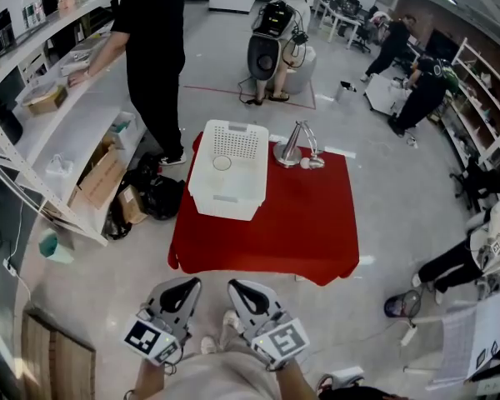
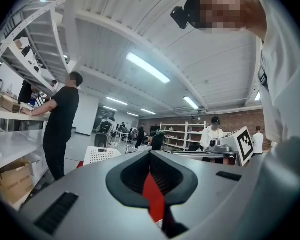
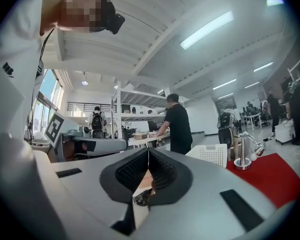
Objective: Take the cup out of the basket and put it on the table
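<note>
While both grippers hover short of the red table (image 1: pixel 267 232) in the head view, the cup (image 1: pixel 222 162) shows as a pale round rim inside the white basket (image 1: pixel 225 202). It is well apart from the left gripper (image 1: pixel 189 283) and the right gripper (image 1: pixel 236 286), which are on the basket's near side. A metal stand (image 1: pixel 296 144) rises just right of the basket.

In the left gripper view, the left gripper (image 2: pixel 150 154) has its jaws together on nothing, with the basket (image 2: pixel 97 155) beyond them, leftward.

In the right gripper view, the right gripper (image 3: pixel 148 150) is likewise closed and empty, and the basket (image 3: pixel 210 155) lies beyond it, rightward. The basket wall hides the cup.
</note>
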{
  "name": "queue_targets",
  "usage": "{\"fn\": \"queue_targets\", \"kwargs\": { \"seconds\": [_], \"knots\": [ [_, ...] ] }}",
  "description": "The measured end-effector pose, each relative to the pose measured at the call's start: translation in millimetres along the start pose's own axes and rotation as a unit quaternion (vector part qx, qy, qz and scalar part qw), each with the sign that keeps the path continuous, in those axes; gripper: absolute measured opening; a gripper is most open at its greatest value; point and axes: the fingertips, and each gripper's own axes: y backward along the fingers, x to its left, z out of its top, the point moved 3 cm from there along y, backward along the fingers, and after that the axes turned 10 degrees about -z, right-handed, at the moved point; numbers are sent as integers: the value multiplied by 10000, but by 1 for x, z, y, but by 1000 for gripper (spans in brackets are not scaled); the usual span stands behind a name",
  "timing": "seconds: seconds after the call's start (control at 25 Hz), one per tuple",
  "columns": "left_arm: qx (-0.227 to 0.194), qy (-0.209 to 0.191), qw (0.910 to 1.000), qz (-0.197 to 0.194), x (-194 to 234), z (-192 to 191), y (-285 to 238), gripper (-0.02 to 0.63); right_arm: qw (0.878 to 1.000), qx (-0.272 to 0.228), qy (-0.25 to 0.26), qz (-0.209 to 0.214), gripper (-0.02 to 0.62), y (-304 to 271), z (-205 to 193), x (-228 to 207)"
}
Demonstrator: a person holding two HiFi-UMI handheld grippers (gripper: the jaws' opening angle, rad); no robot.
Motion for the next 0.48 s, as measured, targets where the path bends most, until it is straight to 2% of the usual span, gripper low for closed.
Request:
{"fn": "queue_targets", "kwargs": {
  "seconds": [0.48],
  "knots": [
    [114,-56,9992,368,24,7,-50,11,9996,-26,-83,284,9,-26,10,-61]
  ]
}}
